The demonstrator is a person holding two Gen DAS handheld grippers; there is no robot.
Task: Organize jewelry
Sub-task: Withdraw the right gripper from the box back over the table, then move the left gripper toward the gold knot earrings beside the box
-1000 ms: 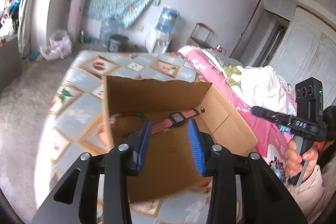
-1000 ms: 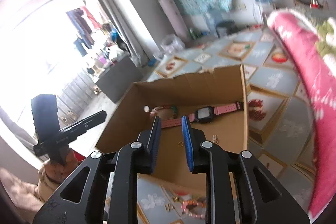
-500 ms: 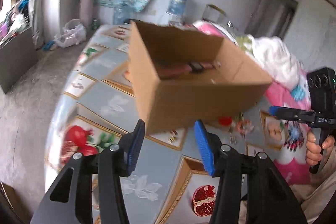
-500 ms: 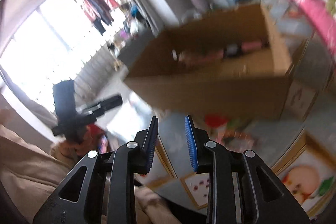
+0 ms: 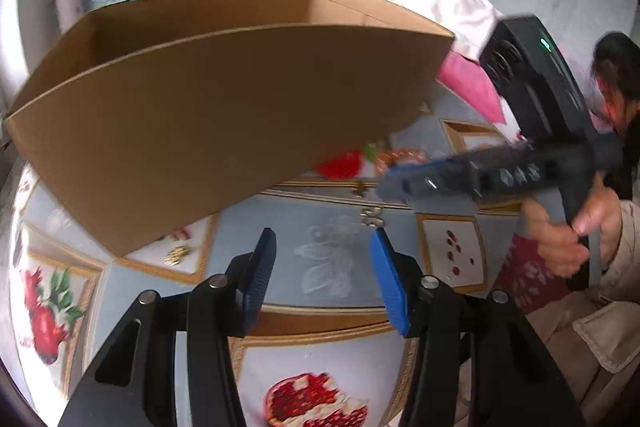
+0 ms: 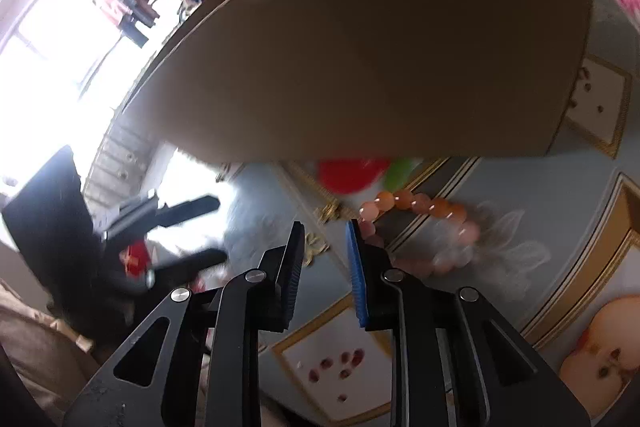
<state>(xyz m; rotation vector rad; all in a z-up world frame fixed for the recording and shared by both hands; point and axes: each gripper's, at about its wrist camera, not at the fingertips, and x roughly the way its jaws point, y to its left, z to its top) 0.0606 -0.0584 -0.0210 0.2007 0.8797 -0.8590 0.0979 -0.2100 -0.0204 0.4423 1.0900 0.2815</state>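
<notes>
A brown cardboard box (image 5: 208, 99) stands on the patterned tablecloth and fills the upper part of both views (image 6: 380, 39); its inside is hidden. An orange-and-pink bead bracelet (image 6: 424, 227) lies on the cloth just in front of the box, and shows in the left wrist view (image 5: 400, 157). Small gold pieces lie beside it (image 6: 332, 213) (image 5: 370, 217) (image 5: 178, 255). My right gripper (image 6: 322, 259) is open and empty, low over the cloth with its right finger next to the bracelet. My left gripper (image 5: 322, 267) is open and empty above the cloth. The right gripper also shows in the left wrist view (image 5: 400, 179).
The tablecloth (image 5: 328, 251) has fruit pictures and gold borders. Pink bedding (image 5: 468, 83) and white cloth lie behind the box at the right. A bright window (image 6: 60, 67) and hanging clothes are at the left.
Both grippers have dropped from above the box to low in front of it. The box interior with the watch is out of sight. The right gripper has come down beside the bracelet.
</notes>
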